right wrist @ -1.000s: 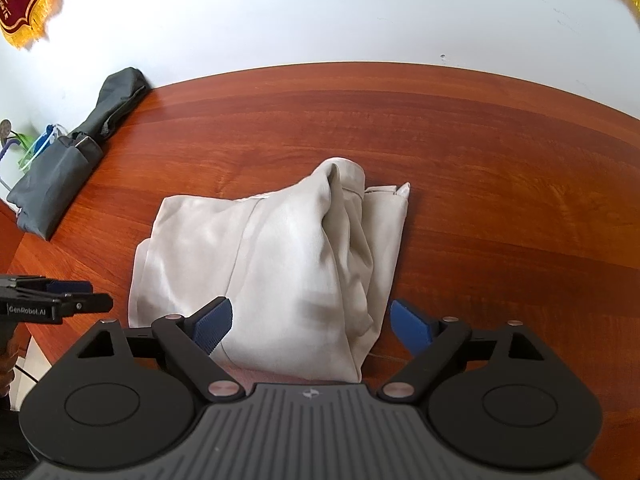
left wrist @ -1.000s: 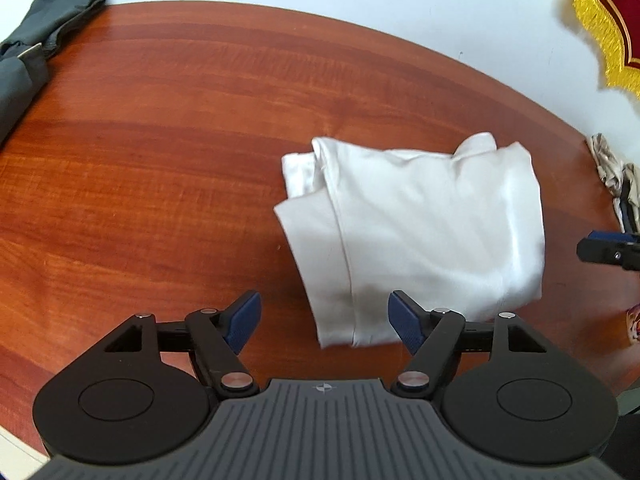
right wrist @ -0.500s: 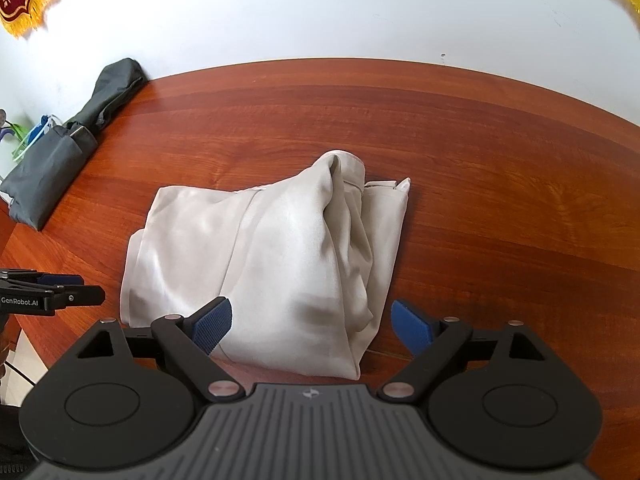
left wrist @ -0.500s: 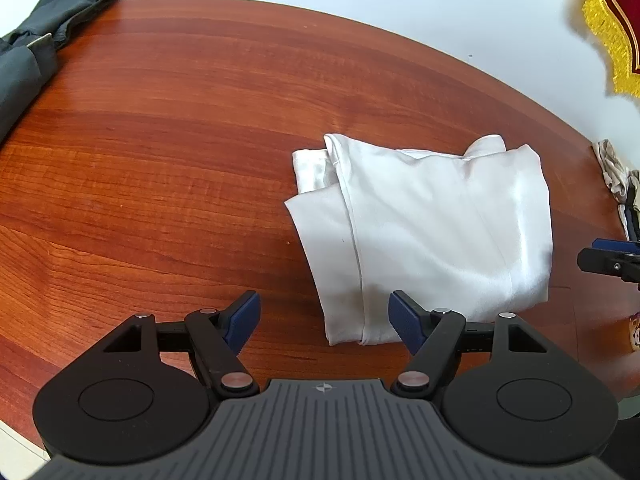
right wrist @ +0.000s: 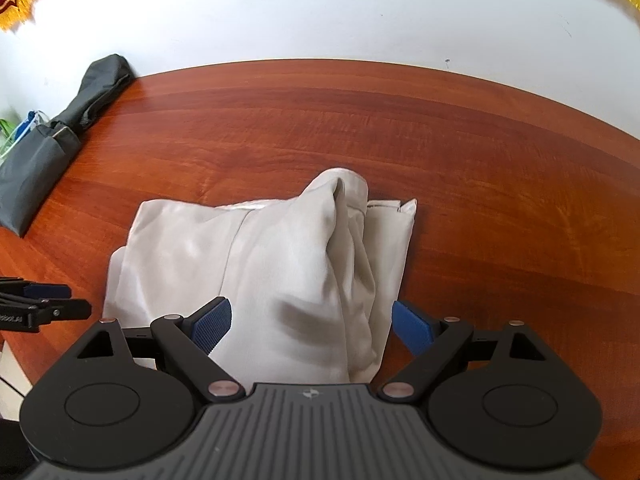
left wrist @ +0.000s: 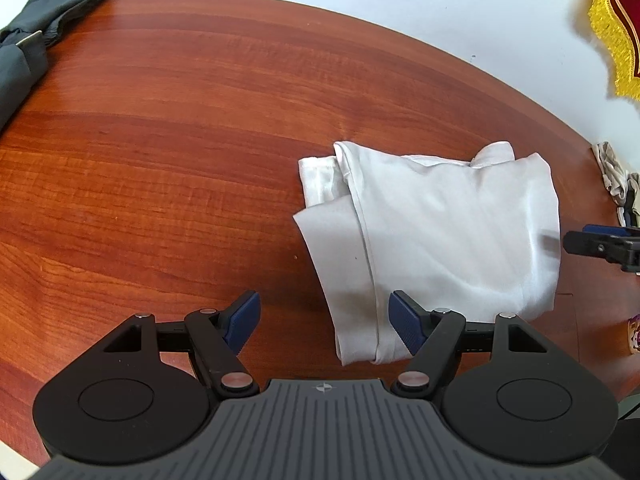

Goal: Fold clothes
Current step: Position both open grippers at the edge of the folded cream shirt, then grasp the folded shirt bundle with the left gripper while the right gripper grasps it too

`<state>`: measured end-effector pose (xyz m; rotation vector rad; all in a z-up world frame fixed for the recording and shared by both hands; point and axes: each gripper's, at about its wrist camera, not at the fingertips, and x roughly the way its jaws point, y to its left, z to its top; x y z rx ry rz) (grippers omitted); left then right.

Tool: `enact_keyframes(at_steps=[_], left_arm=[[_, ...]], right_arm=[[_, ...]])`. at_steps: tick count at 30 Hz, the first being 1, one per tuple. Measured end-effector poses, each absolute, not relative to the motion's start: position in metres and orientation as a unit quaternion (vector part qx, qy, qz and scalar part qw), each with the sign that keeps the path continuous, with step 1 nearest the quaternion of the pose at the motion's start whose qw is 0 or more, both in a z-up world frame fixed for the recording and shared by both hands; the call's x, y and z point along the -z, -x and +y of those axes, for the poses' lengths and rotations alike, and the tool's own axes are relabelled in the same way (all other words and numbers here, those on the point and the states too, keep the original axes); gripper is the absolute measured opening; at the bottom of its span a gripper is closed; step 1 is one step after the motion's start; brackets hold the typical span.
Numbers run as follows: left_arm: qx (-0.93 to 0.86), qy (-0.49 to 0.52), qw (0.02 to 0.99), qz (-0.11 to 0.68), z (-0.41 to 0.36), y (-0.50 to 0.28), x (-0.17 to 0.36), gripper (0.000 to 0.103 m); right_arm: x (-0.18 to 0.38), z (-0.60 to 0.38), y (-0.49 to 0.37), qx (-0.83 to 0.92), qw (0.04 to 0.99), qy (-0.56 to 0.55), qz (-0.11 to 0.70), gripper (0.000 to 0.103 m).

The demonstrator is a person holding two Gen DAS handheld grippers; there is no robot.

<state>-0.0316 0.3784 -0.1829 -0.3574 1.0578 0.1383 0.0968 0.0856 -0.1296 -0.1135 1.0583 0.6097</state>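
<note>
A white folded garment (left wrist: 436,232) lies on the red-brown wooden table (left wrist: 180,140). My left gripper (left wrist: 324,317) hovers open at its near left corner, and a narrow strip of the cloth shows between the blue pads (left wrist: 404,320) without touching them. In the right wrist view the same garment (right wrist: 280,264) bulges in folds. My right gripper (right wrist: 312,325) stands open over its near edge, with the cloth between the pads but not pinched. Each gripper shows at the edge of the other's view: the right gripper (left wrist: 600,245) and the left gripper (right wrist: 40,308).
A dark grey bag (left wrist: 36,36) lies at the table's far left corner, also seen as the grey bag (right wrist: 52,136). A red banner with gold fringe (left wrist: 618,28) hangs on the white wall. Crumpled cloth (left wrist: 616,180) sits past the table's right edge.
The right gripper has edged closer over the garment, which now fills more of the space between its pads. The left gripper has hardly moved. The garment lies as before.
</note>
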Motion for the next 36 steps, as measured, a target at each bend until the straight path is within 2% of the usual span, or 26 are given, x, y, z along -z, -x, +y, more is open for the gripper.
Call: enact_keyframes(at_steps=[4, 19, 30, 36], left_arm=[[-0.065, 0.168, 0.845, 0.504, 0.384, 0.024, 0.184, 0.073], [-0.063, 0.164, 0.834, 0.524, 0.395, 0.006, 0.193, 0.073], [-0.053, 0.166, 0.828, 0.533, 0.391, -0.012, 0.198, 0.073], [-0.045, 0.172, 0.826, 0.535, 0.388, -0.024, 0.203, 0.073]], right_arm=[[0.135, 0.095, -0.108, -0.284, 0.818, 0.067, 0.495, 0.100], [0.188, 0.099, -0.156, -0.276, 0.798, 0.076, 0.531, 0.102], [0.216, 0.092, -0.169, -0.297, 0.783, 0.037, 0.545, 0.102], [0.216, 0.098, -0.168, -0.320, 0.778, 0.046, 0.539, 0.096]])
